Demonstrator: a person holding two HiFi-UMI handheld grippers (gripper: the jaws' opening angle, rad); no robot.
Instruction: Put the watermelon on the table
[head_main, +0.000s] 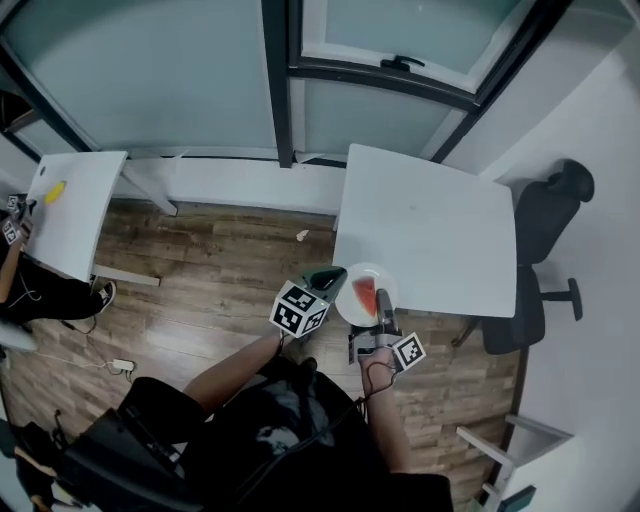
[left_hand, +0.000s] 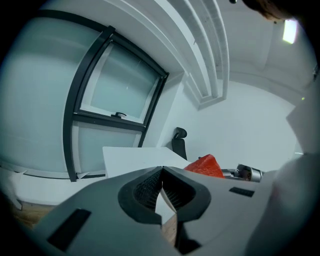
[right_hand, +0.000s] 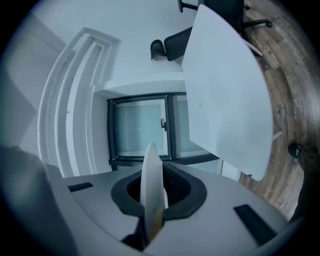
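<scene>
The red watermelon slice (head_main: 365, 294) is lying on a round white plate (head_main: 347, 306) at the white surface's (head_main: 430, 225) near edge. The right gripper's (head_main: 384, 320) jaws are pinching the plate's 5 o'clock rim. The left gripper (head_main: 335, 276), at 9 o'clock, is clenched on nothing. I think this is the carrying step. Next the plate needs going toward 12 o'clock and resting flat.

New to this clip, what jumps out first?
The red watermelon slice stands out first, lying on a white plate at the near corner of the white table. The right gripper is clamped on the plate's rim. The left gripper sits shut and empty just left of the plate.
</scene>
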